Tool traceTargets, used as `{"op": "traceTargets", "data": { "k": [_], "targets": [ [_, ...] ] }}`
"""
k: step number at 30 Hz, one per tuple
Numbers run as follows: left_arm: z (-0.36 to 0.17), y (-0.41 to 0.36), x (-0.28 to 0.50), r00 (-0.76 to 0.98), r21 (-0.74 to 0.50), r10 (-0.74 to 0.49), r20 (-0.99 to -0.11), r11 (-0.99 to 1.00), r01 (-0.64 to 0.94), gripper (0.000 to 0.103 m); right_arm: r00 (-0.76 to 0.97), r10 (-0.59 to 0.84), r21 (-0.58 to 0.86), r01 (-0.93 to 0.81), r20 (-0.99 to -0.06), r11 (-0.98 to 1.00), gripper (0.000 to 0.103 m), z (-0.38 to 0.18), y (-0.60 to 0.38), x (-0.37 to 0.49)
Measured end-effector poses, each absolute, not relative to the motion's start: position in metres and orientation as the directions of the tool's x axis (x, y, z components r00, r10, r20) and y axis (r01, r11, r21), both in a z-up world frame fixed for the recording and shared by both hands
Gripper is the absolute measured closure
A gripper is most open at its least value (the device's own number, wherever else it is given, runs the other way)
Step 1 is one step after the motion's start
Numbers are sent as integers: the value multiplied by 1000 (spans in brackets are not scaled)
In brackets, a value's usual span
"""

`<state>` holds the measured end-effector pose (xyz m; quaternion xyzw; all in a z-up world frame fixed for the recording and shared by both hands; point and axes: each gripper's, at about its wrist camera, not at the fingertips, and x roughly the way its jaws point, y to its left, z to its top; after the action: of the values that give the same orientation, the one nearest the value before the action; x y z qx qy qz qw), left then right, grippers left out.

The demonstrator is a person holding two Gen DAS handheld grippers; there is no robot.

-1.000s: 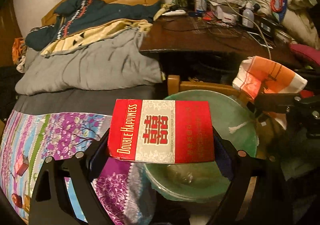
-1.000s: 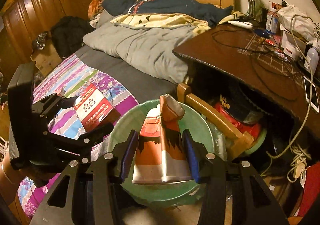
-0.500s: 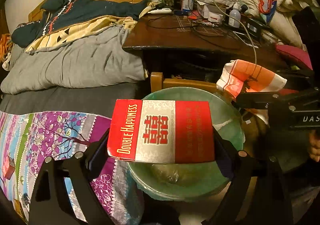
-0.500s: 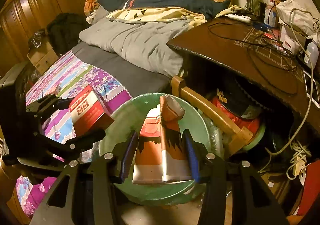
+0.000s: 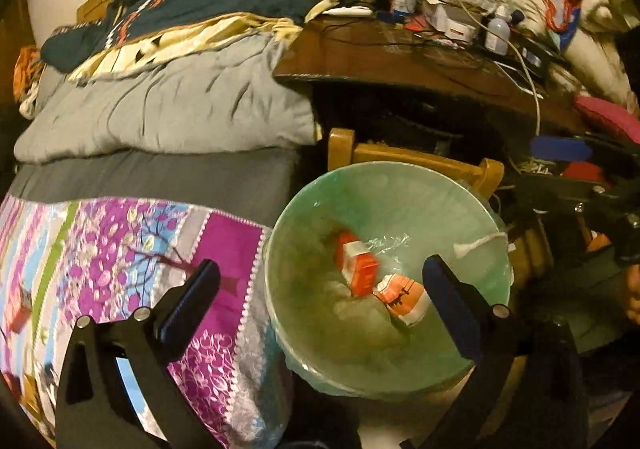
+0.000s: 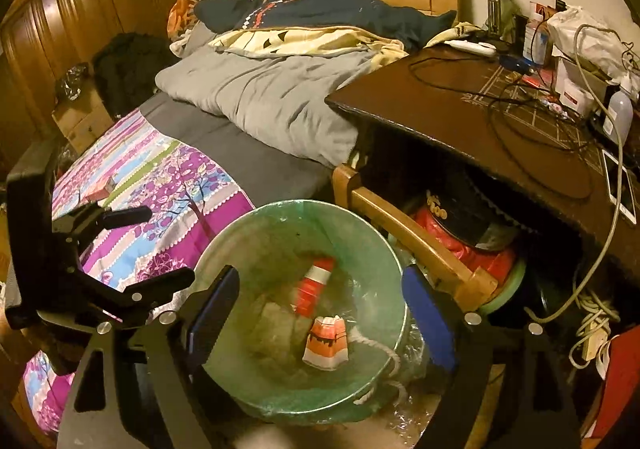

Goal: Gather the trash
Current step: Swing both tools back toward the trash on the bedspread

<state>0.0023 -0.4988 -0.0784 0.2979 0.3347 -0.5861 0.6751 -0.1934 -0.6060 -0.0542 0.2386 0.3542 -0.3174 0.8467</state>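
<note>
Red cigarette carton (image 6: 314,291) lies inside the green bin (image 6: 256,237), its long axis running from twelve toward six o'clock; the orange-white pack (image 6: 327,343) sits just beside it at five. Left gripper (image 5: 320,305) and right gripper (image 6: 320,319) have just been opening: jaws spread wide, released, nothing between them.

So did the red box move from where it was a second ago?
Yes. The red box dropped out of the left gripper, whose jaws have just been opening, down into the green bin beside the bed.

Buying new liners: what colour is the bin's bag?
Pale green bag, clearest in the left wrist view.
</note>
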Motion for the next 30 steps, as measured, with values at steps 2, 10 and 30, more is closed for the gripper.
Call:
{"op": "traceTargets", "data": {
  "k": [2,10,30],
  "targets": [
    [-80,-491,7,110,10,-589,-801,170,985,5,562,-372,190,703,-739,685,19,-54,-603,-194],
    [-75,-435,47,298,28,-604,-739,415,910,5,626,-494,123,685,-603,718,19,-33,-564,-182],
    [-81,-132,167,715,41,-171,-678,962,269,5,782,-120,169,278,-611,946,19,-82,-385,19]
  ]
}}
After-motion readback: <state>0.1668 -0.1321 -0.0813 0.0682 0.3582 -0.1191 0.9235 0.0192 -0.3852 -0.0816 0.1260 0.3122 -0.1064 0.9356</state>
